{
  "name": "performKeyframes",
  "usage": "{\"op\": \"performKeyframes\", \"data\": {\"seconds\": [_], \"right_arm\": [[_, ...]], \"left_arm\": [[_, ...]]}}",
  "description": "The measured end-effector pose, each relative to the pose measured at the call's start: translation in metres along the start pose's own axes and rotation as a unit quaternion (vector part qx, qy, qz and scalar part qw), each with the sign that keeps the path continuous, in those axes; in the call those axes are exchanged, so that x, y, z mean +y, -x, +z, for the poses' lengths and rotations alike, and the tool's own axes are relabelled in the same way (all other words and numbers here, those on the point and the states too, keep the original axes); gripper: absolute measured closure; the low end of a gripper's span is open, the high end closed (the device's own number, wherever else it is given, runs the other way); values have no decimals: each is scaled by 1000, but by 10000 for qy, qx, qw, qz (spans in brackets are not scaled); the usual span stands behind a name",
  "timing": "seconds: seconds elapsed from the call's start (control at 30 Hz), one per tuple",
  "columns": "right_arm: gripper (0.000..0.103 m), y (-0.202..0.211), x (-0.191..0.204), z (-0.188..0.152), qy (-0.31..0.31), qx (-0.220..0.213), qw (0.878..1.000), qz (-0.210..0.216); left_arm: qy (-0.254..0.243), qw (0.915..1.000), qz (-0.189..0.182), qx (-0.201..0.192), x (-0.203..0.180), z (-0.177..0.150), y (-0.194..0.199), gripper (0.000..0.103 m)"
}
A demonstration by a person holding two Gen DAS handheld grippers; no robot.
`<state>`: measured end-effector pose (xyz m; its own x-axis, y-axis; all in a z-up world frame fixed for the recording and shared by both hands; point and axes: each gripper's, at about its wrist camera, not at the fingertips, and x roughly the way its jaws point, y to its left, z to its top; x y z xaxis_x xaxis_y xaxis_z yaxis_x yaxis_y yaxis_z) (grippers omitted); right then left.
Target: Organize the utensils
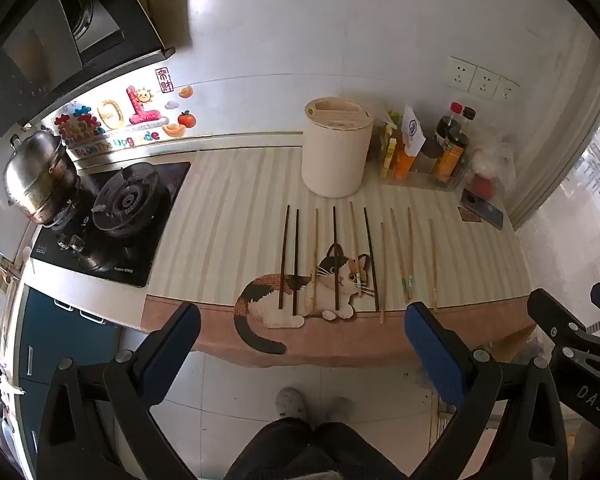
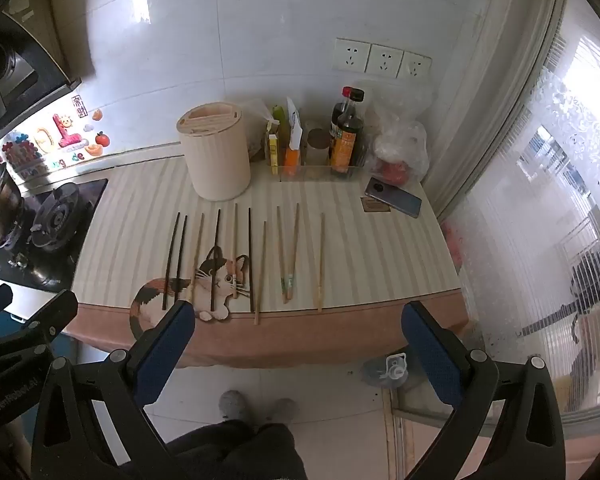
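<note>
Both grippers, left gripper (image 1: 300, 344) and right gripper (image 2: 300, 340), wide apart, empty; chopsticks (image 2: 249, 258) in a row on counter (image 2: 380, 248), near holder (image 2: 216, 152).

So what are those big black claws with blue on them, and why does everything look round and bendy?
They are two grabber tools that a person holds, one in each hand. Each carries a wide-angle camera that bends the picture. One picture looks past the left gripper, the other past the right gripper. Both are wide open and hold nothing. On the striped counter mat with a cat picture lie dark brown chopsticks and pale wooden chopsticks in a row. Behind them stands a round cream utensil holder, beside sauce bottles.
</note>
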<state>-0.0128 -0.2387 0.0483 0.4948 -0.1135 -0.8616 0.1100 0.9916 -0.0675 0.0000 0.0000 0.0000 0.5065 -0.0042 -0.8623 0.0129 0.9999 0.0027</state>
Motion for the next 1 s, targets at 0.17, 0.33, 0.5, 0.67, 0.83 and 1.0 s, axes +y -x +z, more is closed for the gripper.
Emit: {"op": "performKeyframes", "data": {"seconds": [0.17,0.33,0.5,0.67,0.83,1.0], "right_arm": [[0,1,0,0,3,-24,10000,-5],[0,1,-1,0,-6,-34,10000,9],[0,1,-1,1,2,-30,10000,2],[0,3,-2,0,-4,-39,10000,20],[0,5,1,-2,-9,-54,10000,16],[0,5,-2,-1,-12,-64,10000,13]], "left_arm": [[13,10000,9,-28,0,0,0,0],[12,10000,-6,-32,0,0,1,0],[11,10000,-16,-33,0,0,1,0],[6,10000,-17,-42,0,0,1,0],[-1,10000,14,-59,-8,1,0,0],[2,10000,26,-71,-10,1,2,0]]}}
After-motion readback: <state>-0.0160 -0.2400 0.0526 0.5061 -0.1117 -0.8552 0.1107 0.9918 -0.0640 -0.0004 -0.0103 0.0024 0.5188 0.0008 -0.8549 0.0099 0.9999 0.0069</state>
